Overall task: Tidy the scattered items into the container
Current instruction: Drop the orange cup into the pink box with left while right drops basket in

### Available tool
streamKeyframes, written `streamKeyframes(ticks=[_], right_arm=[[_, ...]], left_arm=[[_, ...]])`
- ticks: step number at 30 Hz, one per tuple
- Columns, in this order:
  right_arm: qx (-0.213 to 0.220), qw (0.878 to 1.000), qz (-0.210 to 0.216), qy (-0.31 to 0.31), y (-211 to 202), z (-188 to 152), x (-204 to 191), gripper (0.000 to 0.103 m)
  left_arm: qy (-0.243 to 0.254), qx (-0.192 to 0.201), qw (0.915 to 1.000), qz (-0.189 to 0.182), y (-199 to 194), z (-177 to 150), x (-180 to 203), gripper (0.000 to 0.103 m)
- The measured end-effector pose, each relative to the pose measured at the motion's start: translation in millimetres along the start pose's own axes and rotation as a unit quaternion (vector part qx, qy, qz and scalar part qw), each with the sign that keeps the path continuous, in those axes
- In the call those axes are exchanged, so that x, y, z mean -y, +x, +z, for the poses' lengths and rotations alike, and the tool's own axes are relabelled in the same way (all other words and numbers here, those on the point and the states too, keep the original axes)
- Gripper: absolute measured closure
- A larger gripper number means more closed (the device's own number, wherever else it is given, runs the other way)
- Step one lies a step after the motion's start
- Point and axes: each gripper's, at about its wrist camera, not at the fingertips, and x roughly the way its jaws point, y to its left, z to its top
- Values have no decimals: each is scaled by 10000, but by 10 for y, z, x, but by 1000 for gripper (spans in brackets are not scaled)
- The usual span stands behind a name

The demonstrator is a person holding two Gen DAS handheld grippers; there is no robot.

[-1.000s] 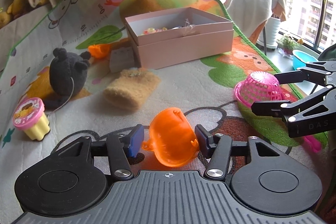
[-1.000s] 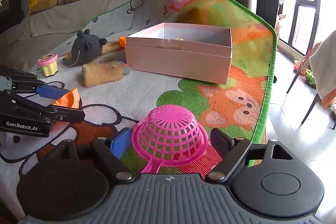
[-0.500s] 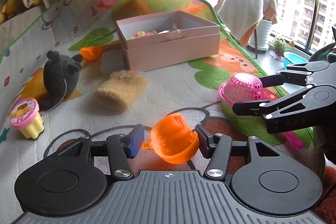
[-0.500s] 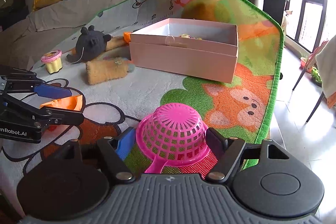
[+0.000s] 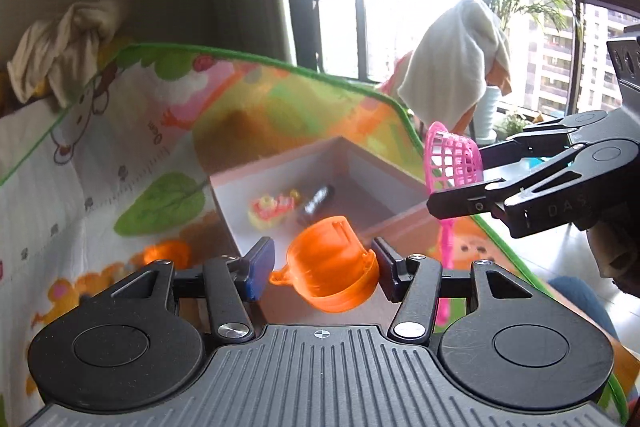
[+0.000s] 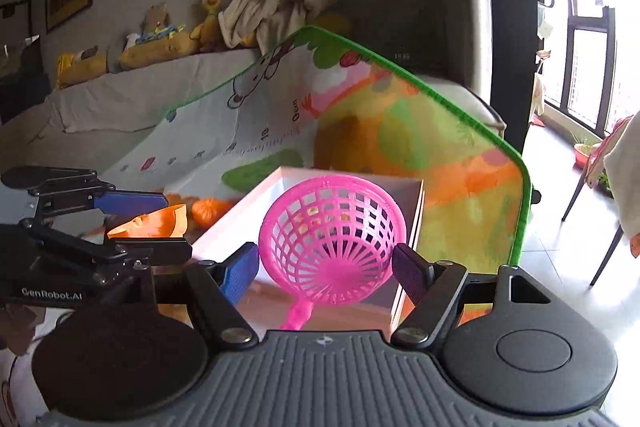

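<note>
My left gripper (image 5: 323, 262) is shut on an orange toy cup (image 5: 330, 267) and holds it in the air at the near edge of the pink box (image 5: 280, 169). My right gripper (image 6: 326, 261) is shut on a pink toy strainer (image 6: 328, 241) and holds it above the box's near right side (image 6: 416, 203). The strainer also shows in the left wrist view (image 5: 452, 159), tilted on its side. The box holds a yellow-red toy (image 5: 270, 211) and a dark item (image 5: 316, 203).
A second orange toy (image 5: 168, 253) lies on the play mat (image 5: 120, 163) left of the box. The mat's raised back edge (image 6: 400, 75) stands behind the box. A cloth-draped chair (image 5: 452, 67) stands by the window on the right.
Both grippers lifted their toys off the mat and carried them forward to the box. The strainer now hangs tilted over the box and the cup is at its near edge.
</note>
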Motion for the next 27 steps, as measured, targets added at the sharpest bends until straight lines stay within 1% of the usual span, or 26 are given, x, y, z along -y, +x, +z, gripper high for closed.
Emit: streamKeyframes(ticks=[2,4,5,6,7,8,10,11,12,14,16,17,18,19,20,21,23,25,27], right_arm=[[47,9999,1,128,250,207,111,36],[21,9997,42,252,542,367,236,36],[-11,9995,80,310,683,420,298,33],[-40,9992,56,405,817,453,360,27],[-50,9986,-25,519,926,468,421,25],[-56,9980,-75,623,1001,468,475,24],[-39,9969,-86,781,1076,429,562,20],[-14,9968,-118,793,1078,393,586,15],[-15,9971,-163,749,1079,360,596,13],[-120,9980,-254,571,1071,321,586,13],[-264,9990,-202,291,1016,290,524,13],[-382,9991,-159,82,993,280,463,17],[-542,9984,-101,-121,984,272,398,24],[-729,9968,-32,-317,981,265,325,27],[-913,9944,26,-534,975,249,228,29],[-1039,9918,22,-742,985,236,140,29],[-1318,9847,-112,-1131,1065,208,-18,29],[-1770,9743,-263,-1367,1231,163,-124,29],[-2021,9652,-408,-1608,1382,97,-212,29]], left_arm=[[171,357,9991,148,208,201,-65,45],[107,503,9984,235,467,357,-166,45],[36,555,9982,222,601,415,-217,44],[-31,625,9978,200,732,449,-270,32],[-96,657,9976,176,851,465,-323,23],[-184,656,9975,180,953,465,-379,11],[-372,535,9977,195,1068,432,-476,10],[-434,477,9978,182,1072,394,-506,9],[-451,441,9979,157,1056,345,-535,9],[-397,323,9986,100,988,228,-535,8],[-343,169,9993,13,877,88,-513,7],[-318,77,9995,10,830,28,-500,7],[-278,-6,9996,-1,773,-33,-482,6],[-236,-65,9997,-22,711,-95,-465,6],[-220,-109,9997,-36,641,-151,-446,6],[-234,-151,9996,-55,582,-196,-439,6],[-327,-192,9992,-134,448,-272,-421,5],[-418,-125,9989,-183,295,-331,-397,5],[-456,-34,9989,-125,146,-401,-368,4]])
